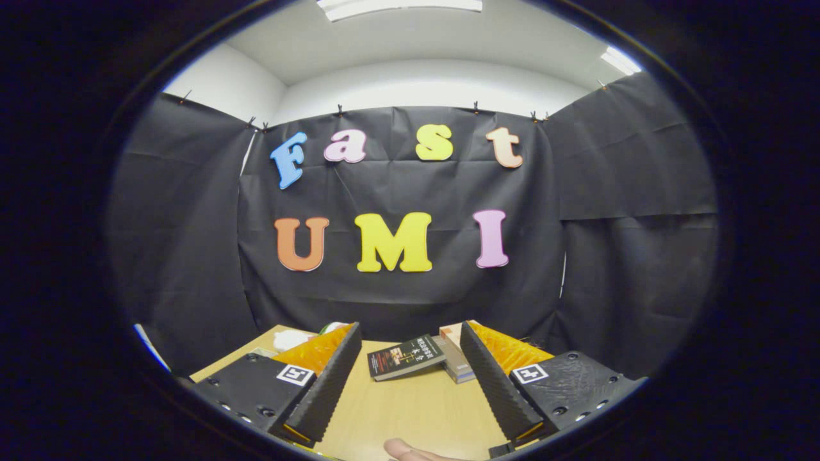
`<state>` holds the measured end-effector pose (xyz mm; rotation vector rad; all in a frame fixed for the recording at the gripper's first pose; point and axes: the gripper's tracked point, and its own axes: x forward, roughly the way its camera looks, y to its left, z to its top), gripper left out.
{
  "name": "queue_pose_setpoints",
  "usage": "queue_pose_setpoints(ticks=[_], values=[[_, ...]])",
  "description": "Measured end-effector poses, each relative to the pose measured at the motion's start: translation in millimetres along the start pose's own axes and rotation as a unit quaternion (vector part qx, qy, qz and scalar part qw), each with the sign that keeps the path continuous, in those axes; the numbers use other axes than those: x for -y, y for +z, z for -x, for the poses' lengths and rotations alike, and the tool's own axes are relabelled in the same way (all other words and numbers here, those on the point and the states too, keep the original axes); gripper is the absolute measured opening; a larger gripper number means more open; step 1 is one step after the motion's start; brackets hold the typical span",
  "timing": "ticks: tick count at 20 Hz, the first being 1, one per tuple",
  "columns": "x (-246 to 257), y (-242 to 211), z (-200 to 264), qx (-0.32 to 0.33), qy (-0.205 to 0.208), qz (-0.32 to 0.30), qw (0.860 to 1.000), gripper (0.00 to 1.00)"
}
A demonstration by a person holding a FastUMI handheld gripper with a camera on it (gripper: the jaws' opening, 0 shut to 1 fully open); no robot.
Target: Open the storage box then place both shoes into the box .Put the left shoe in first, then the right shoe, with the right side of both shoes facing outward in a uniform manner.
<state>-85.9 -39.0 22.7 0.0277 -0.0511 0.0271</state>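
The tongs (410, 378) are spread wide with nothing between them, held level over the light wooden surface (410, 410). No storage box or shoes from this angle, so can't say where they sit. I'd tip the view down to find them. Beyond the fingers: a dark paperback book (405, 357) lying against a small stack of books (453, 358). A fingertip (410, 451) pokes in below.

Black cloth walls (397, 282), wood table (416, 410), ceiling light (400, 6).
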Motion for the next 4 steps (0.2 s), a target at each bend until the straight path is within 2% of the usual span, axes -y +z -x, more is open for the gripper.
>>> queue_pose_setpoints(ticks=[4], values=[[-3.1,-4.8,-0.7,-0.013,0.011,-0.002,1.000,0.96]])
